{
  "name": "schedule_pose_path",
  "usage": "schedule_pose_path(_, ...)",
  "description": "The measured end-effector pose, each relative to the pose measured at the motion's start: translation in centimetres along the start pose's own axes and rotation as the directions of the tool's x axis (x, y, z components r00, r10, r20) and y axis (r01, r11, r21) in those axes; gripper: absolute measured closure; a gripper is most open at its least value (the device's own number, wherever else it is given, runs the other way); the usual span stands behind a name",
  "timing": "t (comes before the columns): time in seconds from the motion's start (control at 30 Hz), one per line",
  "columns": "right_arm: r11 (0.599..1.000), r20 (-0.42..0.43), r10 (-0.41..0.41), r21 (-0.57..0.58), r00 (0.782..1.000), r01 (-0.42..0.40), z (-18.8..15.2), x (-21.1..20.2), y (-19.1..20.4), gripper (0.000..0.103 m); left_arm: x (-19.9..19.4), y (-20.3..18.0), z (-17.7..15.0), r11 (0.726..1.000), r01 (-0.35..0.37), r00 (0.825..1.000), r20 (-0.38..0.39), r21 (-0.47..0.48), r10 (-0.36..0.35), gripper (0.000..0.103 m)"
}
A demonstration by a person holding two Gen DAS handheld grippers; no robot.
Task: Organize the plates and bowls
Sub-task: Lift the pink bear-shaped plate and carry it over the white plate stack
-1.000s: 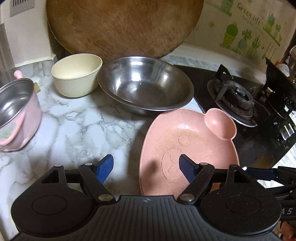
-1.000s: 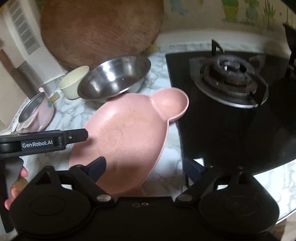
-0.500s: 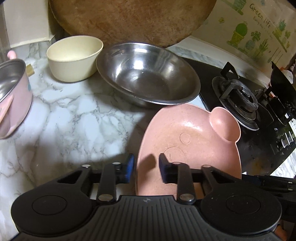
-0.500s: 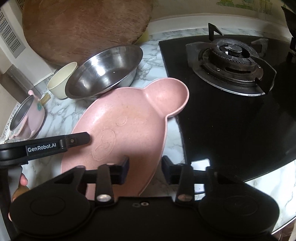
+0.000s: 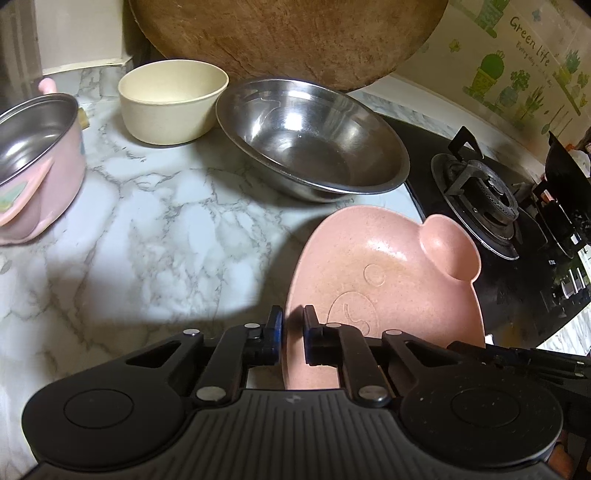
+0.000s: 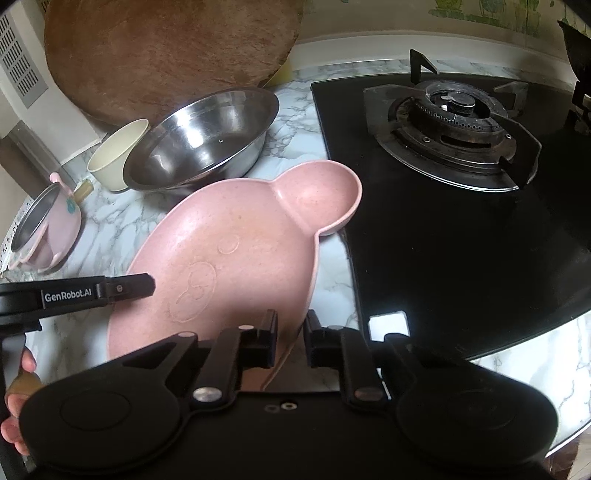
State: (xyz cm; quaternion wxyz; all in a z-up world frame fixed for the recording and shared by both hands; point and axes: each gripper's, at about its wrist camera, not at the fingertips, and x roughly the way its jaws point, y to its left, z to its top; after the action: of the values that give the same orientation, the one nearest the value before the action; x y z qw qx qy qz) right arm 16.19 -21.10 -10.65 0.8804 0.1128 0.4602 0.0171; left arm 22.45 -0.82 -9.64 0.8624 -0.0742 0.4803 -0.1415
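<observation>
A pink bear-shaped plate (image 5: 384, 280) with a round ear compartment is held over the marble counter (image 5: 155, 229); it also shows in the right wrist view (image 6: 236, 258). My left gripper (image 5: 291, 332) is shut on the plate's left rim. My right gripper (image 6: 290, 339) is shut on its near right rim. A steel bowl (image 5: 314, 136) and a cream bowl (image 5: 173, 99) stand behind it, and they also show in the right wrist view as the steel bowl (image 6: 203, 133) and cream bowl (image 6: 114, 155).
A pink pot with a steel inside (image 5: 33, 158) stands at the left. A round wooden board (image 5: 288, 33) leans on the back wall. A black gas hob with a burner (image 6: 454, 125) fills the right side.
Both grippers closed from wide open onto the plate's rims. The plate has lifted and tilted a little, and both cameras moved closer to it.
</observation>
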Motion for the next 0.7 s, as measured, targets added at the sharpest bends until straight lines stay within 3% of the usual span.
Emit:
schedule_pose_path(0.3,0.999,0.003,0.019,-0.040,1.000,-0.018,-1.1,-1.9,0.8,0.089,-3.7,0.2,-2.3,1.000,-0.010,0.999,0.039,-0.024,0.011,0.093)
schedule_pose_path(0.7,0.984,0.021,0.111,-0.141,0.994,-0.107,-1.8,-4.9,4.6,0.089,-10.2,2.5,-4.4,0.993,-0.072,0.990,0.112,-0.098,0.082,0.093)
